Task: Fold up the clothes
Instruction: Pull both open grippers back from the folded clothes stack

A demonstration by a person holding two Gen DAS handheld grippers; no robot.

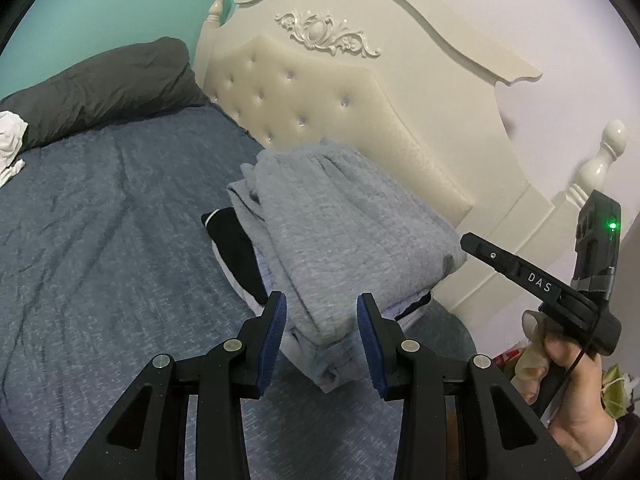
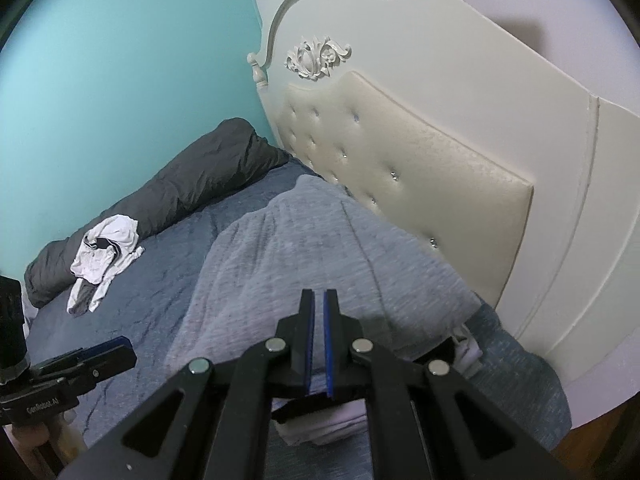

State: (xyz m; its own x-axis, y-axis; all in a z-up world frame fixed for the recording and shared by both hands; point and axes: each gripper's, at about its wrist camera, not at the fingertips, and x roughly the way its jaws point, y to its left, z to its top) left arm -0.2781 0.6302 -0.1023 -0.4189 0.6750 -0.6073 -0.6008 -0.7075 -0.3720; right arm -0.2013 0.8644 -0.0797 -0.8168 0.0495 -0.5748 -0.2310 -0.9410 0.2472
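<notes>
Left claw (image 1: 322, 340): jaws spread apart and holding nothing, poised just short of the near corner of a folded grey garment (image 1: 352, 240).

Right claw (image 2: 319, 344): blue pads drawn nearly together with only a thin slit between; no cloth can be seen pinched in them. It hovers over the same grey garment, which fills the ground directly ahead of it.

Stack: the grey garment tops a pile of folded clothes (image 1: 240, 256), with a black piece showing to the left claw's left and pale layers peeking out beneath. The pile sits on the blue-covered bed (image 1: 100, 240), close against the cream tufted headboard (image 1: 340, 120) beyond.

Still to fold: a crumpled white garment (image 2: 104, 256) lies well off to the right claw's left, beside a dark rolled duvet (image 2: 168, 192) along the teal wall.

Risk: the pile looks soft and uneven, so a nudge from either claw at its near edge would likely slump the top layer or drag it askew. A closing pinch here could also catch several layers at once.

View differences: the left wrist camera alone shows the person's right hand (image 1: 560, 364) gripping its handle, and the black piece in the pile. The right wrist camera alone shows the white garment in full, plus white layers under the pile's near edge.
</notes>
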